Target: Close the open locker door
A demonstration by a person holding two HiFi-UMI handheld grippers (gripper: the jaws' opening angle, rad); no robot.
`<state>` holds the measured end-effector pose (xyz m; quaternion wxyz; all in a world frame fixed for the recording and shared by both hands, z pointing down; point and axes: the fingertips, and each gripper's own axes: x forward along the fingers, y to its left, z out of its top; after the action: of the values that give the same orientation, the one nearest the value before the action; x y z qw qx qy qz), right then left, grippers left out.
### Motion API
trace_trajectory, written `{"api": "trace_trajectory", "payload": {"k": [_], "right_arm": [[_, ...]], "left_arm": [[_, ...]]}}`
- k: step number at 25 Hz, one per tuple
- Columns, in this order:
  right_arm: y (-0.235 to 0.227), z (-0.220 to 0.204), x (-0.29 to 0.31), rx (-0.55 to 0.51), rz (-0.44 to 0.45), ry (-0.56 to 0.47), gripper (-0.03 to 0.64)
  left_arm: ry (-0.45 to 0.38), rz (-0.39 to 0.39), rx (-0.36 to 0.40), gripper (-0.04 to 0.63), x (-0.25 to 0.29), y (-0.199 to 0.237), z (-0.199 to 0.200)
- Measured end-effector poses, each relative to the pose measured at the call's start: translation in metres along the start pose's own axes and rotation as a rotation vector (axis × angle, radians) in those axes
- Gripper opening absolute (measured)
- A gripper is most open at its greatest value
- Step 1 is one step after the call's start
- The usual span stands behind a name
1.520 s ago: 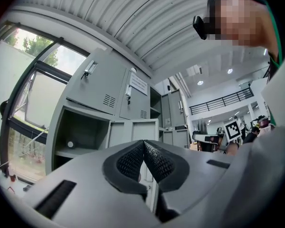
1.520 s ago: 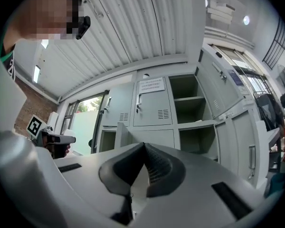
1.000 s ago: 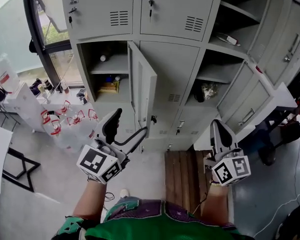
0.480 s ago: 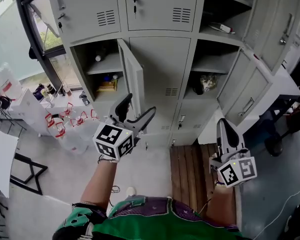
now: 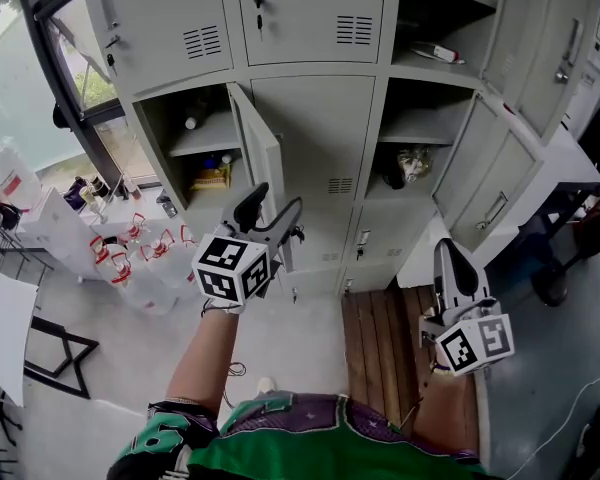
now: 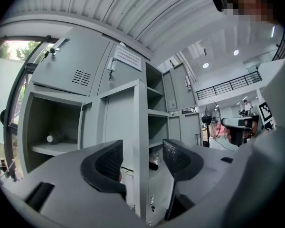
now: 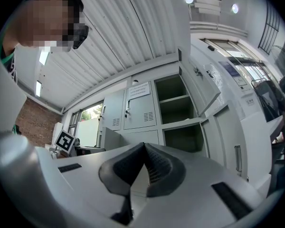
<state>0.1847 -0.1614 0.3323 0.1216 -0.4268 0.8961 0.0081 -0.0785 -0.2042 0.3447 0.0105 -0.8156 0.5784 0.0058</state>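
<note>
Probably an industrial workroom: grey steel lockers [image 5: 315, 13], a high corrugated ceiling [image 6: 133, 8], a mezzanine railing [image 6: 228, 85].

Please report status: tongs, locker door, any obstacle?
Left tongs just closing, locker door edge between them, no grip. Right tongs shut, empty. Door open, nothing seen blocking it.

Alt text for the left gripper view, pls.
The left claw, jaws apart after just closing partway, frames the edge of the open locker door without touching it. Left of it, the open compartment holds a shelf.
</note>
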Motion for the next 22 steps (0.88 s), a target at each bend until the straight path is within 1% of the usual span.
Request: {"api": "trace_trajectory", "payload": {"k": [3,5,7,14,22], "right_arm": [[0.000,-0.001,0.001,0.000,-0.003,0.000,0.006],[0.000,-0.001,0.002,0.001,-0.006,0.000,0.006],[0.000,-0.002,0.003,0.002,-0.006,0.000,0.006],[0.003,-0.004,0.009,0.005,0.005,0.006,0.006],[0.018,-0.010,0.033,0.014,0.051,0.019,0.006]], "left_arm": [[-0.002,0.026,0.020,0.214,0.002,0.005,0.002],[0.000,0.036,0.038,0.130,0.003,0.007,0.004],[0.007,0.034,0.048,0.103,0.005,0.006,0.004],[0.013,0.037,0.043,0.100,-0.002,0.009,0.005],[0.012,0.085,0.039,0.101,-0.033,0.031,0.005]]}}
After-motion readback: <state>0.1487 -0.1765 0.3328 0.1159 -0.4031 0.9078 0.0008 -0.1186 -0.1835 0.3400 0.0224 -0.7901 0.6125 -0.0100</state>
